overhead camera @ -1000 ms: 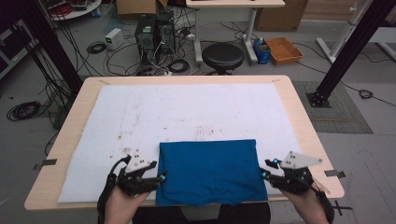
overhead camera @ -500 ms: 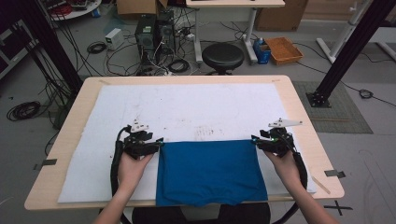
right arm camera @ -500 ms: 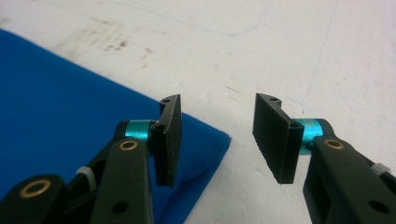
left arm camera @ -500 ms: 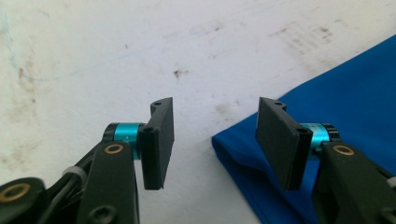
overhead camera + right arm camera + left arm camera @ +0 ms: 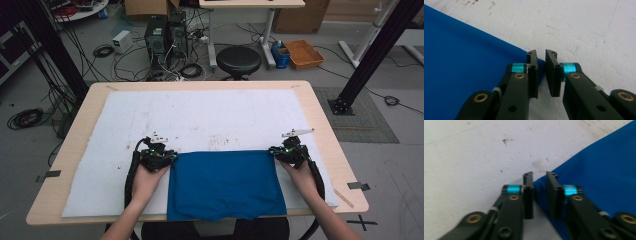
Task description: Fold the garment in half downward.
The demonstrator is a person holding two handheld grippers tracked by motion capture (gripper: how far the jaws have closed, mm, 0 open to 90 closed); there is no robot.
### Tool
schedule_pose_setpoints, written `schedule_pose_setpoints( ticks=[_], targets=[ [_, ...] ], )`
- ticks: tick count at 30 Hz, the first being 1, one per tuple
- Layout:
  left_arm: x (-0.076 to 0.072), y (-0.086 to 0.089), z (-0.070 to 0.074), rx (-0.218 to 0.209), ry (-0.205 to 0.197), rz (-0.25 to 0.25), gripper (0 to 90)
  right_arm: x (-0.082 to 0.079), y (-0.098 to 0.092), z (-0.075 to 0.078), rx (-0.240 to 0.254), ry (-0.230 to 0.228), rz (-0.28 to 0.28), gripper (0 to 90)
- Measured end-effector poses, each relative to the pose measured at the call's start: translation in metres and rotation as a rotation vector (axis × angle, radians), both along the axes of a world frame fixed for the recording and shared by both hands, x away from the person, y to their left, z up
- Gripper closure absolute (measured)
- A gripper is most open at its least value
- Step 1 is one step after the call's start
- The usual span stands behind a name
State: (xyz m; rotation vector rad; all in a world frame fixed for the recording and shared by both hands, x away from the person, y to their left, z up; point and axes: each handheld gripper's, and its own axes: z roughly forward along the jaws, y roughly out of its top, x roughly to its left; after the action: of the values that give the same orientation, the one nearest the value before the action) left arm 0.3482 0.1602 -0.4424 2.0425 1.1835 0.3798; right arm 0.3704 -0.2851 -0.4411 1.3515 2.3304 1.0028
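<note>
The left gripper [image 5: 167, 156] sits at the far left corner of the blue cloth [image 5: 225, 184], its jaws having just been closing, now nearly together with the cloth's corner pinched between them. The right gripper [image 5: 276, 152] has likewise just been closing on the far right corner, a fold of fabric caught between its pads. The cloth lies flat at the near edge of a stained white sheet [image 5: 200, 115] that covers a light wooden table [image 5: 325, 120]. On the grey floor beyond stand a black round stool [image 5: 238, 61], computer towers [image 5: 163, 35] among tangled cables, and an orange tray [image 5: 303, 53] whose contents I cannot make out.
</note>
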Motion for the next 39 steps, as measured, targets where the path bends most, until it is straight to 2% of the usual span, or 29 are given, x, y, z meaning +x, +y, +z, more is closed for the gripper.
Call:
schedule_pose_setpoints(
  ticks=[3, 7, 9, 11, 13, 17, 18, 23, 25, 30, 36, 39],
  targets=[
    [0.0, -0.002, 0.001, 0.023, -0.014, -0.016, 85.5, -0.001, 0.001, 0.002, -0.015, -0.025, 0.012, 87.4],
    [0.009, -0.003, 0.003, 0.022, -0.017, -0.018, 86.1, 0.004, 0.0, 0.007, -0.007, -0.043, 0.021, 87.6],
    [0.015, -0.004, 0.005, 0.023, -0.029, -0.014, 86.1, 0.01, 0.0, 0.011, -0.002, -0.071, 0.024, 87.7],
    [0.025, -0.005, 0.007, 0.027, -0.039, -0.008, 86.1, 0.018, 0.0, 0.014, -0.007, -0.089, 0.042, 87.6],
    [0.035, -0.005, 0.01, 0.013, -0.044, -0.002, 86.1, 0.029, 0.0, 0.017, -0.026, -0.1, 0.046, 87.7],
    [0.059, -0.007, 0.015, -0.004, -0.062, 0.009, 86.1, 0.05, -0.001, 0.02, -0.042, -0.113, 0.03, 87.6],
    [0.064, -0.008, 0.015, -0.013, -0.066, 0.013, 86.1, 0.055, -0.001, 0.021, -0.04, -0.102, 0.02, 87.7],
    [0.088, -0.013, 0.015, 0.0, -0.076, 0.023, 86.1, 0.074, -0.001, 0.02, -0.044, -0.117, -0.001, 87.6],
    [0.095, -0.014, 0.016, 0.008, -0.08, 0.03, 86.1, 0.08, 0.0, 0.019, -0.062, -0.107, -0.006, 87.6],
    [0.1, -0.017, 0.017, 0.037, -0.092, 0.026, 86.1, 0.09, -0.001, 0.018, -0.058, -0.107, -0.01, 87.6],
    [0.099, -0.015, 0.017, 0.022, -0.094, 0.035, 86.0, 0.093, 0.0, 0.017, -0.062, -0.112, -0.006, 87.6],
    [0.1, -0.015, 0.017, 0.029, -0.097, 0.033, 85.9, 0.093, 0.0, 0.017, -0.067, -0.112, -0.003, 87.3]
  ],
)
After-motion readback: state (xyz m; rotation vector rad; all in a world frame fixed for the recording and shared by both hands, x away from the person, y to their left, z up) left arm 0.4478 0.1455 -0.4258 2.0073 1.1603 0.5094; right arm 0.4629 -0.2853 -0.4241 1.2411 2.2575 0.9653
